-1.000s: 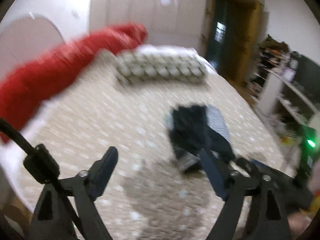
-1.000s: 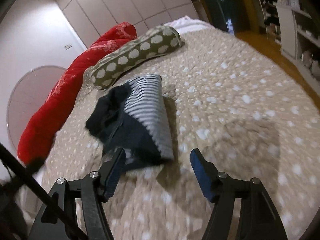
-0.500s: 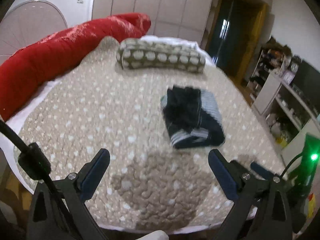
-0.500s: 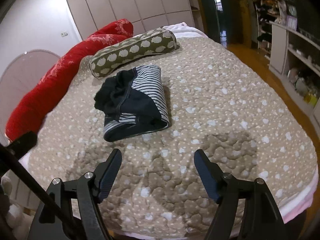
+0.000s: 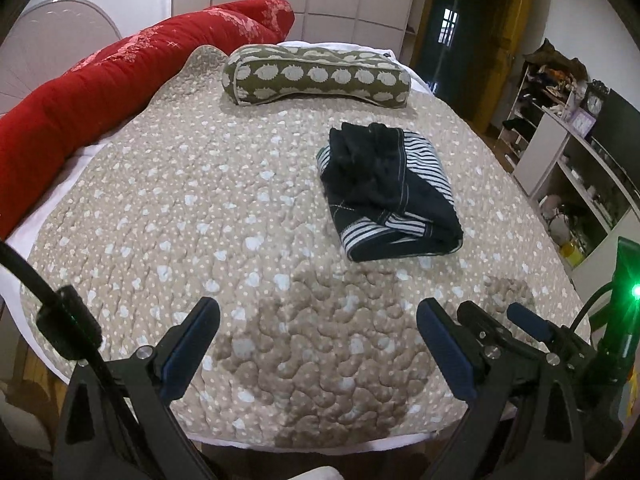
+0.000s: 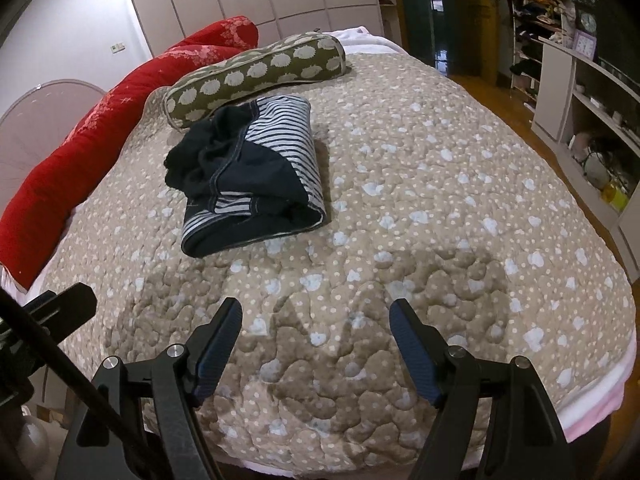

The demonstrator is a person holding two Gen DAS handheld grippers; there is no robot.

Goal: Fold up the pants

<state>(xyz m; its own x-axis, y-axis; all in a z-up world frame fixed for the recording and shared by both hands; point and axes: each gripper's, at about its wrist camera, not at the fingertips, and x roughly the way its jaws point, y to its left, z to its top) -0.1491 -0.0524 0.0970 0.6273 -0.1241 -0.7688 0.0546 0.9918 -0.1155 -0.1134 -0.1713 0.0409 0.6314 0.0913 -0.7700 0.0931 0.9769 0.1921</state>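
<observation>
The pants (image 5: pixel 384 188), dark navy with a striped lining, lie in a folded bundle on the beige quilted bed (image 5: pixel 200 200). Their top layer is bunched. In the right wrist view the pants (image 6: pixel 248 176) sit left of centre. My left gripper (image 5: pixel 318 312) hangs open over the quilt near the bed's front edge, well short of the pants, with nothing between its fingers. My right gripper (image 6: pixel 316 312) is open too and holds nothing. It also shows beside the left one as the right gripper (image 5: pixel 492 310).
A red rolled duvet (image 5: pixel 100 92) runs along the left side of the bed. A green patterned bolster (image 5: pixel 316 76) lies at the far end. White shelves (image 5: pixel 568 168) with clutter stand beside the bed on the right, with wooden floor (image 6: pixel 500 84) between.
Both grippers have drawn back from the pants toward the bed's near edge, and their jaws stand wider. The pants stay folded on the quilt.
</observation>
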